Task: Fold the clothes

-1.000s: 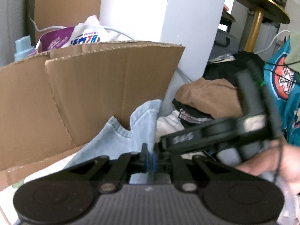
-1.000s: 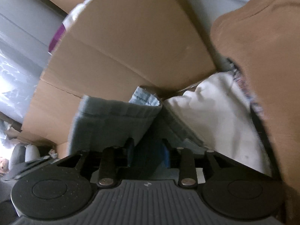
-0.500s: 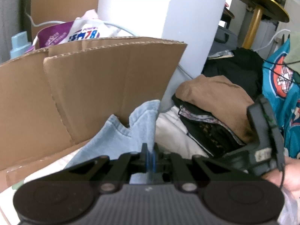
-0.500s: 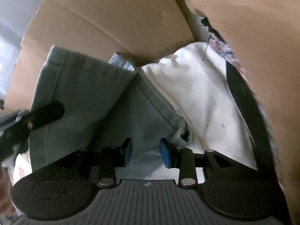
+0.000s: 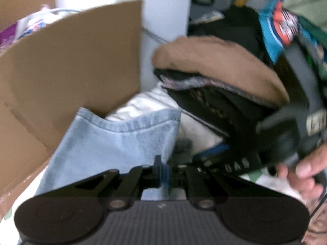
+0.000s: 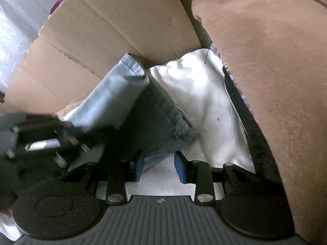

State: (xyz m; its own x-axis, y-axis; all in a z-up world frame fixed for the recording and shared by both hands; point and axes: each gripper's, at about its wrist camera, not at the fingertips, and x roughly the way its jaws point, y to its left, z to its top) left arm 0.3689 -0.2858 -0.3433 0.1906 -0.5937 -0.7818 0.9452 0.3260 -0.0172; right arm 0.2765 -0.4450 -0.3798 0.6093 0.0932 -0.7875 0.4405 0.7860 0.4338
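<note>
The left tool (image 5: 162,171) pinches the pale denim garment (image 5: 114,140); the right tool (image 6: 158,168) gapes wide at its hem. Better to close on the hem's edge squarely, clear of the white cloth (image 6: 200,94).

1. Your jeans (image 5: 114,140) are washed-out blue denim, soft and matt.
2. The box (image 6: 114,26) is plain brown cardboard.
3. The brown garment (image 6: 271,65) looks fleecy.
4. The cream cloth (image 6: 200,94) is smooth.
5. Your gripper (image 6: 159,167) is matt black plastic.
</note>
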